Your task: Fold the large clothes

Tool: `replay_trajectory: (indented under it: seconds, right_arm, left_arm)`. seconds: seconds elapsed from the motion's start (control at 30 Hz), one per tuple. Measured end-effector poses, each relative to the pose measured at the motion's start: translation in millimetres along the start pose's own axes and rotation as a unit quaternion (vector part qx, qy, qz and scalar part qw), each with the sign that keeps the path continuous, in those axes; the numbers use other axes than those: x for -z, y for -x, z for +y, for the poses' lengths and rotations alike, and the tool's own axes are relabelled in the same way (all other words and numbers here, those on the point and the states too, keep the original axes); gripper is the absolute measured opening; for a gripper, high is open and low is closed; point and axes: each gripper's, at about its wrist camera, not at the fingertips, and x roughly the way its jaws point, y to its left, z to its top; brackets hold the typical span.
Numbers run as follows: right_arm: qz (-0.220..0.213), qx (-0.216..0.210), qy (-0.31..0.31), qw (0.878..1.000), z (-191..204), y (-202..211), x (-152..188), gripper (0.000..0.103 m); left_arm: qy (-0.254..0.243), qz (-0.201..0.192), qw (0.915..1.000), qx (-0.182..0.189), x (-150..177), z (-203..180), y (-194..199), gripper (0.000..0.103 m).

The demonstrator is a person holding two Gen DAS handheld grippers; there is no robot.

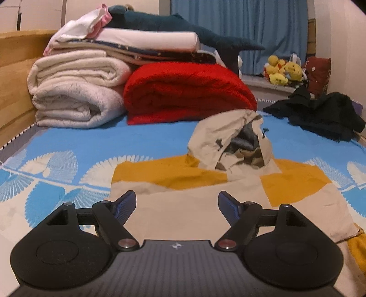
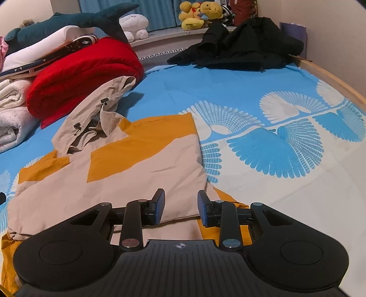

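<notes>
Left gripper low over the near part of the hooded jacket, fingers spread wide, blue pads bare, nothing between them. Right gripper at the jacket's near right corner, jaws parted more narrowly, likewise pinching nothing; beige hem edge directly ahead of the gap, mustard layer showing beneath and to the right. Jacket lying on the blue patterned bedsheet, beige with mustard panels, sides apparently already turned in so the body reads as a rough rectangle. Judged thin woven shell fabric: light, limp, creasing easily, probably somewhat slick, so layers likely to slide over one another when lifted. No stiffness to carry a fold; unsupported spans expected to sag. Best hold judged at the two near hem corners, pinching every layer together, one corner per gripper, then carrying toward the collar. Single-layer pinch likely to peel the stack open. Farther on, hood standing up and slumped open, grey lining visible, cord toggles dangling; bulkier than the body, likely needing flattening or tucking before a final fold. Beyond the hood, red blanket just behind it, cream blankets stacked alongside, plush shark on top of the pile. Black garment heaped well apart at the far right of the bed. Yellow plush toys on the ledge before the blue curtain.
</notes>
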Motion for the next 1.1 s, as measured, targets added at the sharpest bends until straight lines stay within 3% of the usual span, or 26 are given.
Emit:
replay_trajectory:
  seconds: [0.13, 0.23, 0.4, 0.5, 0.57, 0.6, 0.67, 0.8, 1.0, 1.03, 1.07, 1.1]
  right_arm:
    - [0.008, -0.004, 0.005, 1.000, -2.6, -3.3, -2.0, 0.032]
    - [0.015, -0.003, 0.007, 1.000, -3.3, -6.2, -3.8, 0.032]
    - [0.023, -0.008, 0.007, 1.000, -1.6, -9.5, -7.5, 0.032]
    - [0.022, -0.012, 0.001, 1.000, -1.2, -9.4, -10.3, 0.033]
    - [0.023, -0.015, -0.002, 1.000, -1.1, -10.2, -11.8, 0.032]
    - [0.023, -0.016, -0.003, 1.000, -1.2, -10.6, -12.7, 0.032]
    - [0.023, -0.019, -0.007, 1.000, -1.7, -11.3, -14.0, 0.033]
    - [0.021, -0.020, -0.010, 1.000, -1.9, -13.2, -16.7, 0.032]
    - [0.016, -0.016, -0.012, 1.000, -4.4, -19.6, -17.8, 0.030]
    - [0.015, -0.016, -0.014, 1.000, -5.2, -20.8, -18.0, 0.027]
    - [0.014, -0.017, -0.015, 1.000, -5.9, -21.9, -18.2, 0.019]
    - [0.014, -0.016, -0.015, 1.000, -6.1, -23.3, -18.6, 0.016]
  left_arm:
    - [-0.025, -0.014, 0.9995, -0.015, -3.5, -2.8, 2.0, 0.074]
    - [-0.014, -0.019, 0.9995, -0.019, -12.7, 1.6, 1.7, 0.068]
    - [-0.007, -0.025, 0.9996, -0.014, -34.1, 0.6, 3.9, 0.067]
    - [-0.006, -0.016, 0.9998, 0.008, -58.5, -8.0, -9.8, 0.046]
    - [-0.008, 0.000, 0.9997, 0.024, -79.0, -15.1, -29.1, 0.024]
    - [-0.019, 0.009, 0.9994, 0.026, -87.9, -21.0, -41.0, 0.023]
    - [-0.035, 0.030, 0.9988, 0.013, -103.6, -33.5, -70.9, 0.023]
    - [-0.043, 0.076, 0.9959, 0.024, -126.7, -59.6, -137.2, 0.023]
    - [-0.063, 0.089, 0.9924, 0.056, -143.7, -109.3, -233.6, 0.026]
    - [-0.062, 0.086, 0.9928, 0.056, -145.1, -115.8, -247.2, 0.034]
    - [-0.063, 0.083, 0.9930, 0.056, -147.5, -123.1, -263.2, 0.053]
    - [-0.063, 0.083, 0.9929, 0.057, -149.7, -129.2, -277.9, 0.064]
